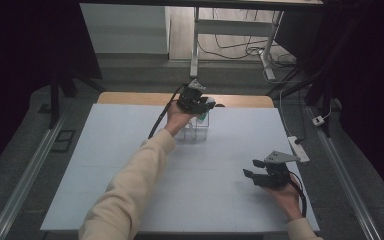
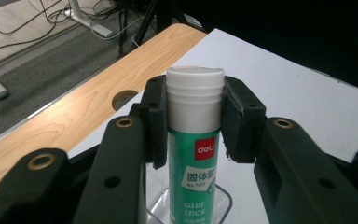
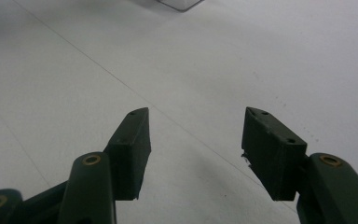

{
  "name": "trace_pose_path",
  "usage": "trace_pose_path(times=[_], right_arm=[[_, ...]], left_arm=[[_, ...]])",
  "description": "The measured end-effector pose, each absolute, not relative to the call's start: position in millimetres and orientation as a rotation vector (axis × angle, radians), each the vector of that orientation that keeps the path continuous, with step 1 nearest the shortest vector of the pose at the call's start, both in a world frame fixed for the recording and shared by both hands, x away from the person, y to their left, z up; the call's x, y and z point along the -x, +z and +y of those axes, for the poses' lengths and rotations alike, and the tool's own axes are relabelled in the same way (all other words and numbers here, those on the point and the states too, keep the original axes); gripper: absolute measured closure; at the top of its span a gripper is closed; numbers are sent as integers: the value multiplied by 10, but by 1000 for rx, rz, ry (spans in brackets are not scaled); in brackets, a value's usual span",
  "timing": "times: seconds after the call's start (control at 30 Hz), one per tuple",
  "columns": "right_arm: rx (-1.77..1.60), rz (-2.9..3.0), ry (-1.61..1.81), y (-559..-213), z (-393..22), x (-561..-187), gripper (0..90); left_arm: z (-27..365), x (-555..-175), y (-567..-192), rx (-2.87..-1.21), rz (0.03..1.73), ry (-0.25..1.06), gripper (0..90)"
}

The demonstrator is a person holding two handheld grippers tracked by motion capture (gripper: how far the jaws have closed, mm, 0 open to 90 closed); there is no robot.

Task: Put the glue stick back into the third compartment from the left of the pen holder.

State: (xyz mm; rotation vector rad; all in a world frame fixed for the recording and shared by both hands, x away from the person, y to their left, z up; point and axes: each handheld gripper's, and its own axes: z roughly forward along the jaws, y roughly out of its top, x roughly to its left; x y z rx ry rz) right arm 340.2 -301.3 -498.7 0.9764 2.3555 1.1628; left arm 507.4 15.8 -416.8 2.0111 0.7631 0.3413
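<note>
Left gripper (image 2: 195,121), seen along its own jaws: the two black pads clamp a glue stick (image 2: 194,154) just below its white cap, one pad on each side of the green-and-white barrel; the stick's long axis stands upright, at right angles to the line between the pads, with the cap rising a little above them; directly beneath the stick's lower end lies a clear plastic container (image 2: 223,198), its rim curving around the barrel, so that the stick appears to be at or just inside the container's mouth; whether its base rests on the container floor cannot be told.

High view: the left gripper (image 1: 200,102) sits at the far edge of the white table (image 1: 130,165), above the clear container (image 1: 196,130), near the wooden strip (image 1: 130,97) beyond the white surface; the right gripper (image 1: 255,175) rests well apart, near the front right corner, its jaws pointing leftward across the table.

Right gripper view: the jaws of the right gripper (image 3: 196,140) stand apart with nothing between them, over bare table; a corner of the container (image 3: 179,3) shows at the top edge, far ahead.

Judgement: the coming move turns on the vertical alignment of stick over container, which is a straight up-or-down travel along the stick's own axis; the left hand is by far the nearer and already holds the thing; the right is idle.
</note>
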Motion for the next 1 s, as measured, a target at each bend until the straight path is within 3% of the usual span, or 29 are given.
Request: trace_pose_path(times=[0.27,0.33,0.53,0.77,1.0], right_arm=[[-979,2369,1154,-5008,-3013,-3412,410],[-979,2372,1151,-5008,-3011,-3412,406],[-981,2362,1167,-4997,-3024,-3413,406],[-976,2355,1174,-4973,-3033,-3407,405],[-975,2355,1176,-4974,-3042,-3406,403]], left_arm=[[143,-5096,-4208,-2015,771,337,628],[155,-5096,-4201,-2010,784,327,521],[219,-4997,-4115,-2037,758,285,450],[235,-4738,-4007,-2093,658,318,427],[434,-4526,-4096,-2069,681,303,427]])
